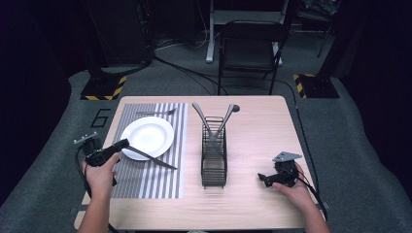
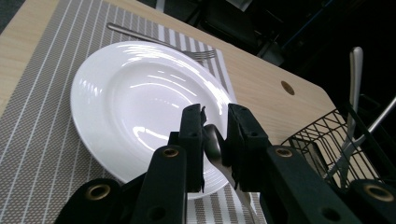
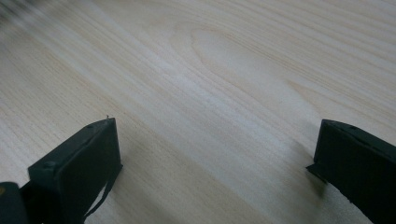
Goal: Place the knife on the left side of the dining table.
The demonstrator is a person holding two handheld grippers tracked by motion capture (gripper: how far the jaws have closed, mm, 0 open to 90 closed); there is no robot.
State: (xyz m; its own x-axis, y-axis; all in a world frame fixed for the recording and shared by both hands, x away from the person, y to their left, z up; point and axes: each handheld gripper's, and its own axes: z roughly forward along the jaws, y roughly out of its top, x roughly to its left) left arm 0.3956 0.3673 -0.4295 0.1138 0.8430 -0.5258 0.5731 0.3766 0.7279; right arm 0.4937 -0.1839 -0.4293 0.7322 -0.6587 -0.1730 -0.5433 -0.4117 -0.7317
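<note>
Counting one plate (image 1: 147, 136), one knife (image 1: 151, 158), one fork (image 1: 156, 112).

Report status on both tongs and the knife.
Left tongs closed around knife handle beside white plate. Right tongs open over bare table. Wire rack stands clear of the knife.

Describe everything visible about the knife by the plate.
The knife is slim and dull silver, apparently all metal. It lies slanted over the right side of the striped placemat, its handle end crossing the near rim of the white plate and its blade tip on the mat, pointing toward the wire caddy. The left tongs straddle its rounded handle end; whether the pads press on it cannot be told.
</note>
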